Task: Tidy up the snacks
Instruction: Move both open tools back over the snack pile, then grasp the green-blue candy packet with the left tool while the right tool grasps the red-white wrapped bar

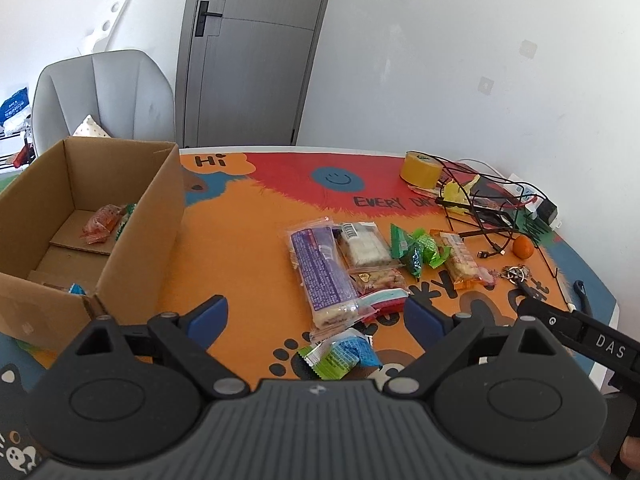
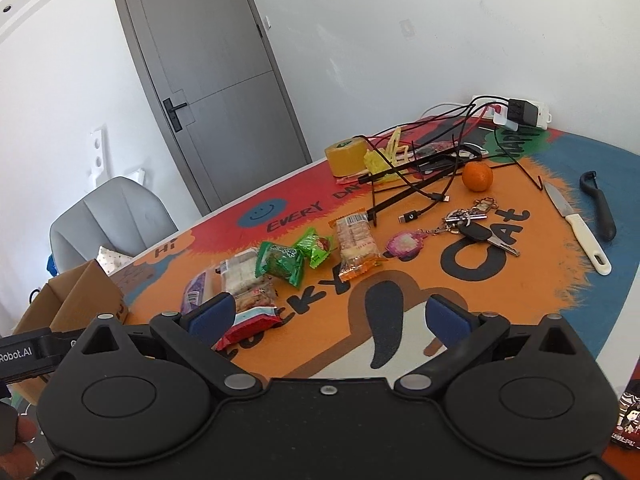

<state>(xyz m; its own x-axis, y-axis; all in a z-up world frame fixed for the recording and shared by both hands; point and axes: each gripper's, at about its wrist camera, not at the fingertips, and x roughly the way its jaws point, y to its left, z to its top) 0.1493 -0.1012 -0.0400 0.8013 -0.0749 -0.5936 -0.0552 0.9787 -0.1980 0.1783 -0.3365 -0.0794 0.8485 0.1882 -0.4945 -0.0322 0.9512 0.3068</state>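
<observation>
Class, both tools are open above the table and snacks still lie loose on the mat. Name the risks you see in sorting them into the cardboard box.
1. The purple packet overlaps the neighbouring packets in a pile; the open left tool may pinch two at once or drag one along.
2. The knife and tangled cables lie near the snacks; the right tool could snag them.
3. The cardboard box has tall walls; a carried packet may catch the rim.

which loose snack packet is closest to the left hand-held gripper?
The blue-and-green packet, lying between the open fingers of the left hand-held gripper. The purple packet and the rest of the pile lie farther up the mat.
</observation>
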